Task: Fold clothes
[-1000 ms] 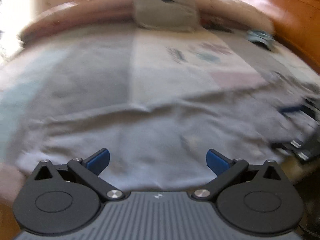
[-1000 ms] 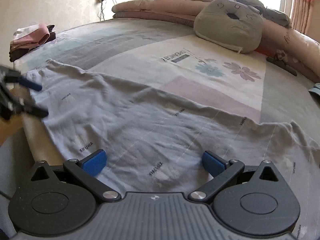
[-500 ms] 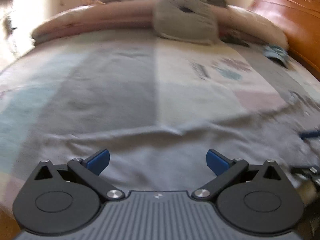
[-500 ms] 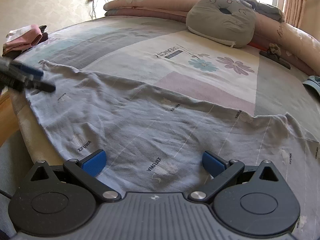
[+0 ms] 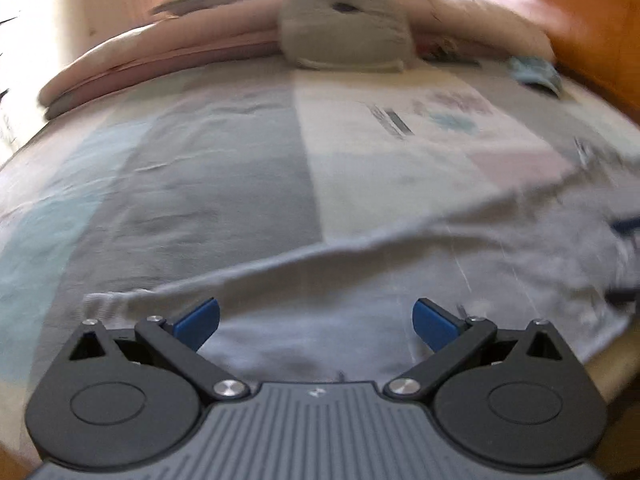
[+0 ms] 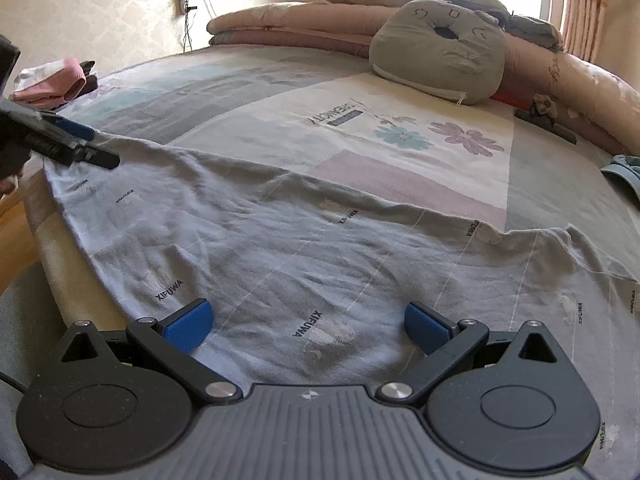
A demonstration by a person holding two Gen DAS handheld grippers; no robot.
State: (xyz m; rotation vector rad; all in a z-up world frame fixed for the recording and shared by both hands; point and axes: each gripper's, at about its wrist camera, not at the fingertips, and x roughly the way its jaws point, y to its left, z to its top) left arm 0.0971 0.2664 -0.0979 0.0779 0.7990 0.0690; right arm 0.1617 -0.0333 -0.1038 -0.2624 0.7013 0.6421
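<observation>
Across the bed [image 6: 224, 92], pale blue garment [image 6: 280, 248] printed "XIFUWA", left tongs [image 5: 316, 318] released, right tongs [image 6: 308, 320] released.

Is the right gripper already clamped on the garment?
No, in the right wrist view the right gripper has its jaws wide apart, with the pale blue printed garment lying flat and ungrasped between them.

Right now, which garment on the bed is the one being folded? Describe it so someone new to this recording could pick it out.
Start at the bed with its patchwork sheet and grey cat-face cushion. Spread flat along the near edge, under both open grippers, lies the pale blue-grey garment. Unlike the pink folded clothes in the far left corner, it is unfolded and printed with repeated small XIFUWA lettering.
</observation>
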